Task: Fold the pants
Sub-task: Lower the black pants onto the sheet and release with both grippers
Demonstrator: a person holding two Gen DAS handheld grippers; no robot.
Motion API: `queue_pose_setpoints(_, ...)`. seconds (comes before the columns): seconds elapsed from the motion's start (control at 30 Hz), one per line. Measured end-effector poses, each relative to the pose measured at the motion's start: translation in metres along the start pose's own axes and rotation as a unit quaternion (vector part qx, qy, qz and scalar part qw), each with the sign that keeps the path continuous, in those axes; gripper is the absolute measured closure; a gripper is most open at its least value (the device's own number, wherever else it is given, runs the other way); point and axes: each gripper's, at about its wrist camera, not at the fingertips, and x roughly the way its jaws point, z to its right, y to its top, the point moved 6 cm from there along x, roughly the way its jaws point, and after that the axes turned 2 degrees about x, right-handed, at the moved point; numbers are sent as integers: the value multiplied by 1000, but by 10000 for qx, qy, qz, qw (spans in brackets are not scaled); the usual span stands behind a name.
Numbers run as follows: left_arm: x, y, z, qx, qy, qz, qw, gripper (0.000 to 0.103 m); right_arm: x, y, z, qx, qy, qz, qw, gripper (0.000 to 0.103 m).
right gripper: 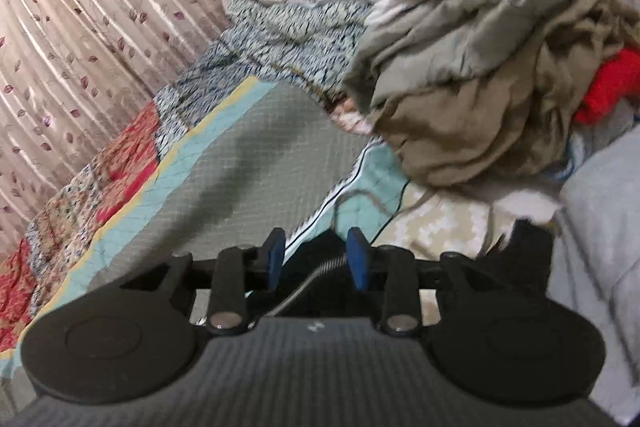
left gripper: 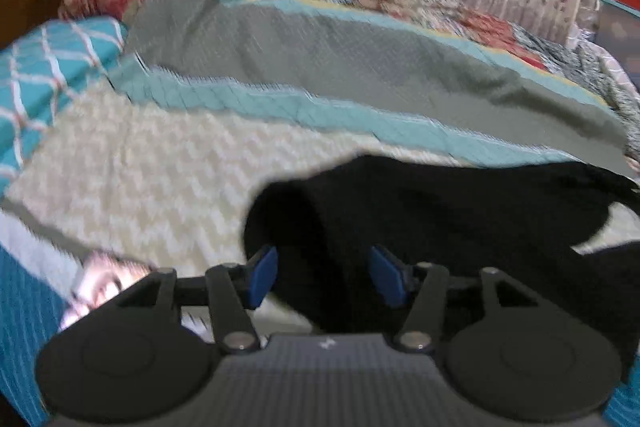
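Your left gripper [left gripper: 324, 277] is open around the black pants [left gripper: 420, 223] on the bed [left gripper: 132, 163]. The right gripper [right gripper: 316, 259] is open too, holding nothing. Closing now may catch only one layer.

The bed [left gripper: 132, 167] offers open passage over its cream patterned cover toward the left edge, bounded there by a teal lattice pillow [left gripper: 52, 67]. The black pants [left gripper: 440, 219] occupy the near right part of the bed, with fabric lying between the spread blue fingers of the left gripper [left gripper: 324, 277]. In the right wrist view, the grey quilted panel [right gripper: 248, 151] is unobstructed. A heap of beige clothes [right gripper: 480, 75] blocks the far right corner. The curtain [right gripper: 80, 27] closes off the far edge.
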Motion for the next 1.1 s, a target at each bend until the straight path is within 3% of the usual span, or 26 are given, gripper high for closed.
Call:
queue_pose_setpoints(0.13,0,-22,20,-126,-504,-359,9980,44,4,-18,1,201,178,-238,9994,66)
queue_pose_setpoints(0.27,8,-40,28,-385,-690,-627,9949,37,5,-46,12,958,416,-633,9925,65)
queue_pose_setpoints(0.33,13,-48,26,-784,-854,-786,9901,26,14,-55,16,1076,363,-755,9907,63)
queue_pose_setpoints(0.4,18,-54,22,-1053,-961,-912,9856,24,30,-58,24,1194,111,-763,9898,62)
queue_pose_setpoints(0.47,20,-58,22,-1211,-1080,-966,9820,23,51,-62,36,1734,91,-888,9808,62)
queue_pose_setpoints(0.5,22,-60,23,-1290,-1164,-1005,9796,22,62,-66,45,2083,49,-992,9730,63)
queue_pose_setpoints(0.57,29,-63,28,-1357,-1307,-1110,9758,26,73,-69,55,2600,112,-932,9610,82)
queue_pose_setpoints(0.6,31,-65,31,-1288,-1293,-1118,9768,29,74,-66,54,2654,68,-948,9594,97)
queue_pose_setpoints(0.67,35,-66,38,-1067,-1240,-1074,9807,39,65,-53,41,2591,290,-715,9628,97)
queue_pose_setpoints(0.77,38,-66,43,-998,-1289,-1052,9810,42,57,-15,-2,2240,710,-350,9714,97)
queue_pose_setpoints(0.83,39,-66,41,-1053,-1280,-1066,9804,42,68,11,-36,2087,806,-333,9741,96)
queue_pose_setpoints(0.9,39,-66,43,-1067,-1234,-1064,9809,40,91,35,-77,1760,880,-417,9796,88)
queue_pose_setpoints(0.97,38,-65,46,-1008,-1152,-1051,9826,39,115,46,-111,1010,973,-589,9884,59)
queue_pose_setpoints(1.0,37,-65,47,-956,-1113,-1041,9837,39,119,47,-119,678,582,-461,9949,45)
queue_pose_setpoints(1.03,36,-65,48,-907,-1096,-1026,9845,38,116,47,-117,578,300,-247,9976,45)
queue_pose_setpoints(1.1,37,-66,48,-848,-1113,-1034,9847,37,111,40,-109,472,567,-122,9972,49)
